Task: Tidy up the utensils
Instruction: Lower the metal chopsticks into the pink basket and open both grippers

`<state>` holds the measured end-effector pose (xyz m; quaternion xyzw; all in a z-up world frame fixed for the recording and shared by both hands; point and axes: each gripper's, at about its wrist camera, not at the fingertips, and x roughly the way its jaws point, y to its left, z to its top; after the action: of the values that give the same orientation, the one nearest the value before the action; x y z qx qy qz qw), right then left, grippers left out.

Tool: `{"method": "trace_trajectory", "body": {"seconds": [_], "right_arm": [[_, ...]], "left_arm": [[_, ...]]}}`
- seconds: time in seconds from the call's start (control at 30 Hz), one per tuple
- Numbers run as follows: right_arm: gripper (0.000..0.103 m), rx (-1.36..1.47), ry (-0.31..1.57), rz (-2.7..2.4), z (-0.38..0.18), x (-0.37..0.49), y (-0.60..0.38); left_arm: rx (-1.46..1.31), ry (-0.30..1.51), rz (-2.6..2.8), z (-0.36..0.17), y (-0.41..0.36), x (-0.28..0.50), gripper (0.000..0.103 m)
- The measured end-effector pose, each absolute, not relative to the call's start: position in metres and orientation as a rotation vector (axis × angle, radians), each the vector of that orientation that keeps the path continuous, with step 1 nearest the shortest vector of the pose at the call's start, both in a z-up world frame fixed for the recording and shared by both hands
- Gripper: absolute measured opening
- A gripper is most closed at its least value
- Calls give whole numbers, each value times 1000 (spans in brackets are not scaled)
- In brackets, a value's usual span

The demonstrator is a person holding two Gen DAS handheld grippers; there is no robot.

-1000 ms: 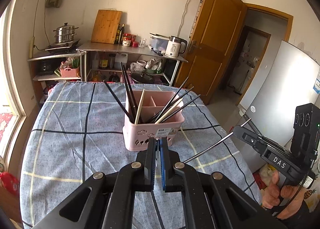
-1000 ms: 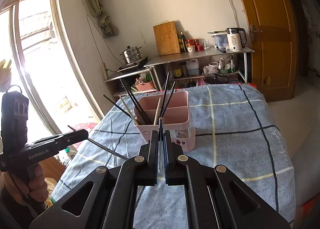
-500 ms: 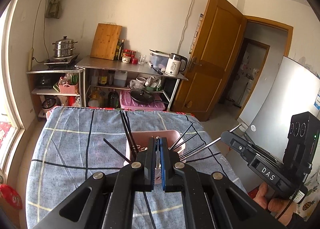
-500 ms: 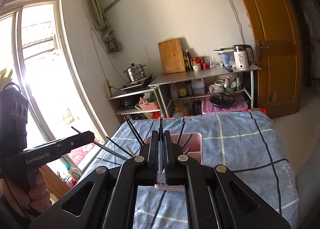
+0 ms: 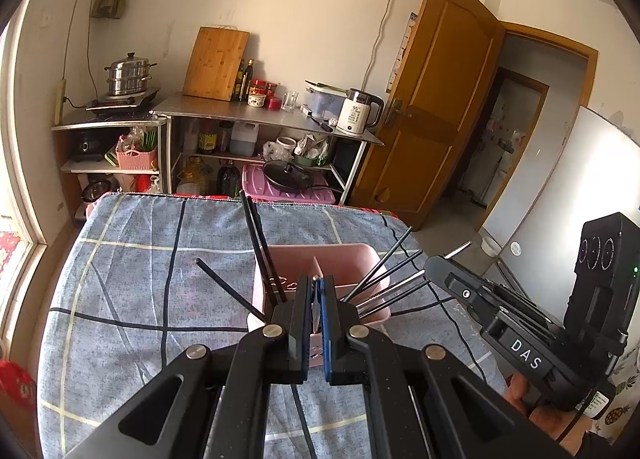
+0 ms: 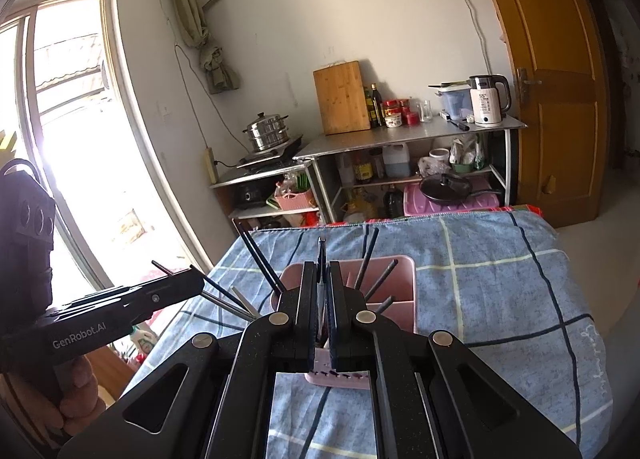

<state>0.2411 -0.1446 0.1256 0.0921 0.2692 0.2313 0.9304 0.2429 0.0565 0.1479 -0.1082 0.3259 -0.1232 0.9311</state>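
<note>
Chopsticks (image 5: pixel 256 243) lean in the pink holder (image 5: pixel 352 259) on the checked bench (image 5: pixel 132 283), with left gripper (image 5: pixel 316 291) and right gripper (image 6: pixel 321 271) each clamped on one slim utensil.

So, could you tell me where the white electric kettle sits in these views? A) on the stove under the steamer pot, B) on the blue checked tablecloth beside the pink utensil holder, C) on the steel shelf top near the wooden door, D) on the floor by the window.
C: the white electric kettle stands at the door end of the steel shelf top, well beyond the pink utensil holder.
</note>
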Motion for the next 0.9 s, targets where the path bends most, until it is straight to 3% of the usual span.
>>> {"method": "trace_trajectory", "body": {"seconds": [0.73, 0.9], "right_arm": [[7, 153, 685, 487, 88, 265, -131], [13, 146, 670, 492, 93, 261, -132]], "left_arm": [[-201, 757, -196, 99, 61, 281, 6], [-182, 730, -186, 103, 60, 271, 18]]}}
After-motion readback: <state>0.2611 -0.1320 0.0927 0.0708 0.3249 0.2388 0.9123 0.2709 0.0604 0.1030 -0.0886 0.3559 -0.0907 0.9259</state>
